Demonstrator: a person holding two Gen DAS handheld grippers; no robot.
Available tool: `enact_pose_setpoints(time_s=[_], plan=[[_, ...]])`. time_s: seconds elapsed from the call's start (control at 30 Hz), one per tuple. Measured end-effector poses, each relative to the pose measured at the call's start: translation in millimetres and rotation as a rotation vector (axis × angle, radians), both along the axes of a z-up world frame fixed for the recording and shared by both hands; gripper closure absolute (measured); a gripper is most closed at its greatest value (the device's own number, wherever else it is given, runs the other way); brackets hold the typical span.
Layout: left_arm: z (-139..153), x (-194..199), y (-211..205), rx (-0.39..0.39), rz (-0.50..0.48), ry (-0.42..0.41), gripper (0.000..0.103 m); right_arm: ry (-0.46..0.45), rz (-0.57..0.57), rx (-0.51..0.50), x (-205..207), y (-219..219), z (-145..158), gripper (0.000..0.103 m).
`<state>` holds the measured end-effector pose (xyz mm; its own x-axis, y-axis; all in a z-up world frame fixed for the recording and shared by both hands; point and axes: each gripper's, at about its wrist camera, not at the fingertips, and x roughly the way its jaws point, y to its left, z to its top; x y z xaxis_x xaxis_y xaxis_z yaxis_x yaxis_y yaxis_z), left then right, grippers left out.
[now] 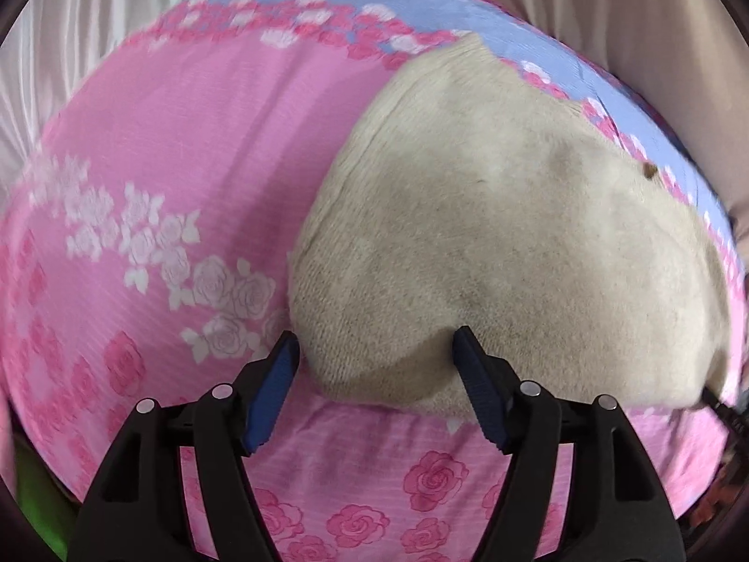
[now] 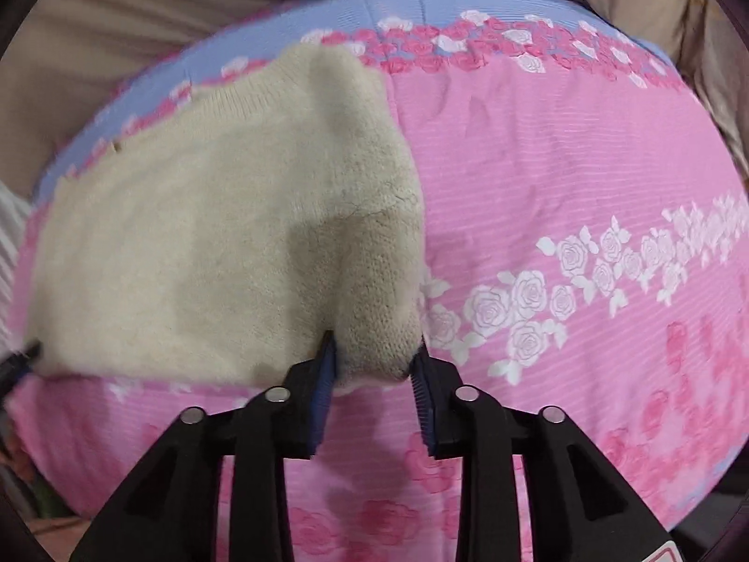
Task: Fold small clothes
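Note:
A cream knit garment (image 1: 505, 243) lies folded on a pink rose-print sheet (image 1: 196, 150). My left gripper (image 1: 374, 338) stands open over the garment's near left corner. The corner bulges between its blue pads, the left pad beside the edge and the right one resting on the knit. In the right wrist view the same garment (image 2: 187, 243) fills the left half. My right gripper (image 2: 375, 342) is shut on the garment's near right corner, where a ridge of knit is pinched between the pads and rises away from them.
The sheet has a blue band (image 2: 468, 4) with a rose border along its far side. Beige fabric (image 2: 140, 14) hangs beyond it, and white pleated cloth (image 1: 70, 37) is at the far left. Something green (image 1: 37, 506) shows below the sheet's near left edge.

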<state>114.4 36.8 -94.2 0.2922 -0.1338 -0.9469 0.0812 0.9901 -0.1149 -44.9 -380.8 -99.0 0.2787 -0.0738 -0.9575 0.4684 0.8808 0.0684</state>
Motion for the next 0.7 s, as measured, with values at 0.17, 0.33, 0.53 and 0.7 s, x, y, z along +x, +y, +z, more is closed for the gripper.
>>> enact_pose_setpoints(time_s=[0.17,0.33,0.53,0.7], plan=[[8.0,-7.6,-5.2,0.014,-0.021,-0.014,0.038,-0.091,-0.061,0.064,-10.1,7.6,36.5,0.065],[11.8,-11.3,-9.2,0.023,-0.025,-0.020,0.038,-0.209,0.053,-0.035,17.7,38.1,73.2,0.065],[15.5,-11.9,-16.5,0.043,-0.043,-0.033,0.038,-0.023,0.032,-0.056,43.4,22.5,20.1,0.066],[17.6,-12.7,-16.0,0.050,-0.048,-0.042,0.038,-0.091,-0.035,-0.007,25.2,13.5,31.1,0.067]])
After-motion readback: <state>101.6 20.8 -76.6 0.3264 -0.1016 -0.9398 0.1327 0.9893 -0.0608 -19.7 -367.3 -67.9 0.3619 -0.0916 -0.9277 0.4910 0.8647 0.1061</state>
